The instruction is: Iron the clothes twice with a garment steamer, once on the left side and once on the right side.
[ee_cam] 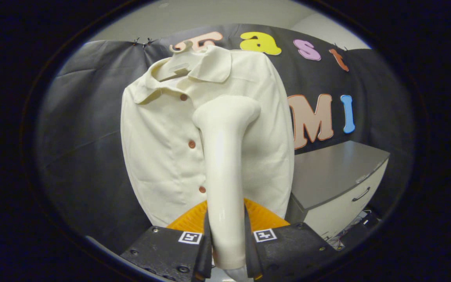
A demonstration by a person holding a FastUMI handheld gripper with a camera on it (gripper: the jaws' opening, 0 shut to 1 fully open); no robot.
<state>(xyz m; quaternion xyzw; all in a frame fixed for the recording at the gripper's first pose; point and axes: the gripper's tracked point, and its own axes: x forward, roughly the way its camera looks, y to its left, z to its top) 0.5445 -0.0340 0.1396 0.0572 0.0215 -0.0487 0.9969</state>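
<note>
A cream button-up shirt (159, 149) hangs on a pale hanger (179, 64) in front of the black cloth wall. My gripper (227, 243) is shut on the handle of a cream garment steamer (223, 164), with both fingers pressing its sides. The steamer rises upright from between the fingers. Its flared head (229, 111) rests on or just in front of the shirt's right half, beside the row of brown buttons (191, 144). The steamer hides part of the shirt's right side.
A grey-topped white cabinet (339, 176) with a drawer handle stands to the right of the shirt, close to its hem. An orange ribbed part (262, 217) shows just behind the fingers. Cables lie by the cabinet's foot (350, 231).
</note>
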